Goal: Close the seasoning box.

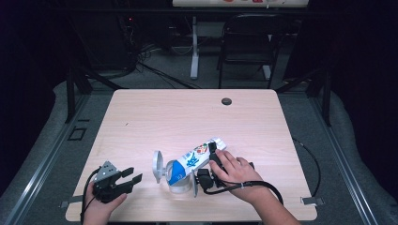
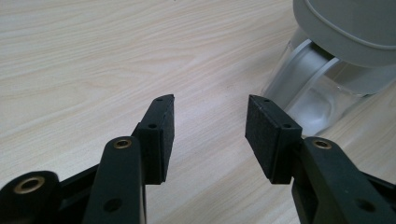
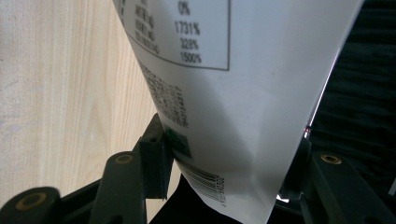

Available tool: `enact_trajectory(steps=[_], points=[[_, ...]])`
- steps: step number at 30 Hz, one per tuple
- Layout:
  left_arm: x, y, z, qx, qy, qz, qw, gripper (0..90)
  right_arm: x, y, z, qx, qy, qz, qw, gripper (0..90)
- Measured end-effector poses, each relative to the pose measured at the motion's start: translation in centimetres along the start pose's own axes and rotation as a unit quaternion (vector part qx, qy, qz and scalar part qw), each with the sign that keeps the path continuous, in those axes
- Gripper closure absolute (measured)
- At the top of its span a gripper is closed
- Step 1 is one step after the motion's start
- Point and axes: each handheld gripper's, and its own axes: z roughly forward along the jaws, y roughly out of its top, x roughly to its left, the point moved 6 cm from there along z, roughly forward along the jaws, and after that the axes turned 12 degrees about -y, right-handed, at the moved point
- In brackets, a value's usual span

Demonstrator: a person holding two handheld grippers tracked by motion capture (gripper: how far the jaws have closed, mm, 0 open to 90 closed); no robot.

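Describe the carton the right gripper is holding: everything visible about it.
The carton looks like printed paperboard, white with blue and a red-green graphic. It is tilted, its lower end pointing into a clear container with a grey lid hinged open, near the table's front edge. The right gripper clamps it from both sides; its close view shows a nutrition panel, fine print and a barcode by the fingers.

The left gripper rests low at the near-left, jaws apart with nothing between them. The right gripper is clamped on what it holds, right hand wrapped over it.
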Motion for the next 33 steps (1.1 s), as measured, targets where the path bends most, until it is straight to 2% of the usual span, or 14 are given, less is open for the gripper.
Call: enact_trajectory(steps=[33], points=[[-0.01,0.01,-0.02,0.001,0.001,0.0,1.0,52.8,-0.19,0.07,0.01,-0.001,-0.002,-0.014,0.9999,49.8]])
